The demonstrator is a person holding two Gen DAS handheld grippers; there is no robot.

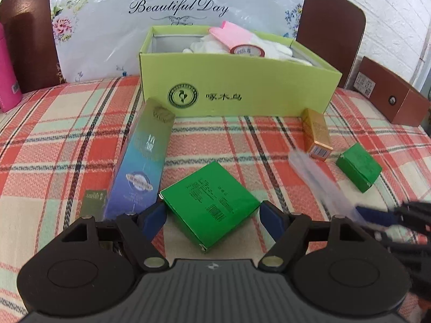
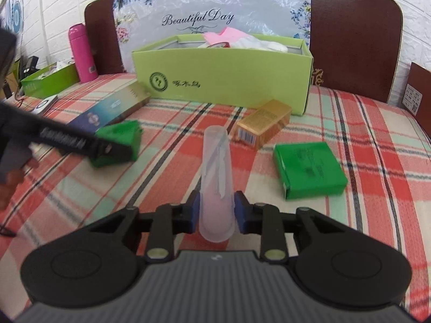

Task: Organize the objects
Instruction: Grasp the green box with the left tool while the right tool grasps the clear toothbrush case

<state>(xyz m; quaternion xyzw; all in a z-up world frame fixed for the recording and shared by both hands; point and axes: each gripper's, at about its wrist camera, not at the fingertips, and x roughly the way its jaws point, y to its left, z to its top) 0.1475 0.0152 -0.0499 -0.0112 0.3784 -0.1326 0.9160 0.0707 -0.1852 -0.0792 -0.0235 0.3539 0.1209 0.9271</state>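
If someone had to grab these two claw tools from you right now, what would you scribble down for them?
Right claw: shut on the clear plastic tube, which sticks out forward over the bed.
Left claw: open, one finger each side of the flat green box, not gripping it.
On the plaid bedspread: long blue box, gold box, small green box.
Done: the light green carton already holds a pink item and white items.
Left: put the tube in the carton, close on the flat green box, then the other boxes.
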